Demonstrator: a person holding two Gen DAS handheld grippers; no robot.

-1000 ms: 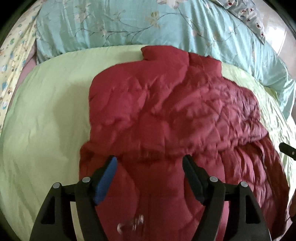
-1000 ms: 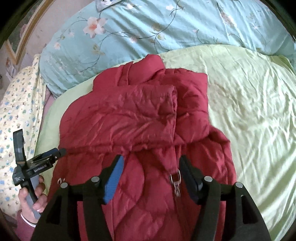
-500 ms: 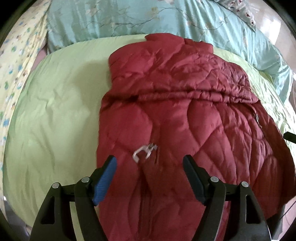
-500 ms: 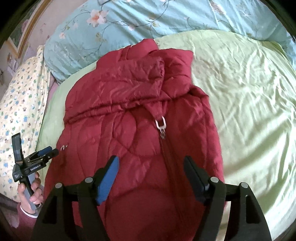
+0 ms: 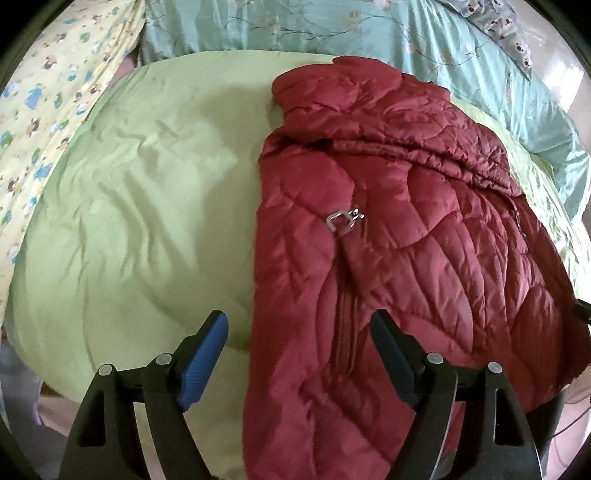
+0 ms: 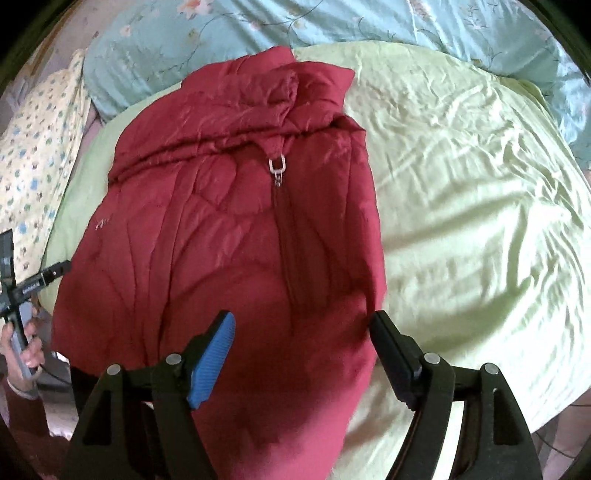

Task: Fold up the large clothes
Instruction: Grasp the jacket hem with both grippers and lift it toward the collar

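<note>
A dark red quilted jacket (image 5: 406,240) lies on a light green bed cover (image 5: 129,221), sleeves folded in, silver zipper pull (image 5: 343,221) on top. My left gripper (image 5: 299,332) is open and empty, hovering over the jacket's lower left edge. In the right wrist view the jacket (image 6: 221,240) fills the middle, with its zipper pull (image 6: 277,165) near the collar. My right gripper (image 6: 303,332) is open and empty above the jacket's hem. The left gripper (image 6: 22,288) shows there at the far left, in a hand.
A pale blue floral duvet (image 5: 369,29) lies along the far side of the bed. A yellow patterned sheet (image 5: 44,92) lies at the left. The green cover (image 6: 461,203) spreads wide right of the jacket. The bed's near edge drops off below the grippers.
Both grippers have pulled back toward the near edge of the bed, away from the collar, so more of the jacket shows. Both stay open and empty. The jacket has not moved.
</note>
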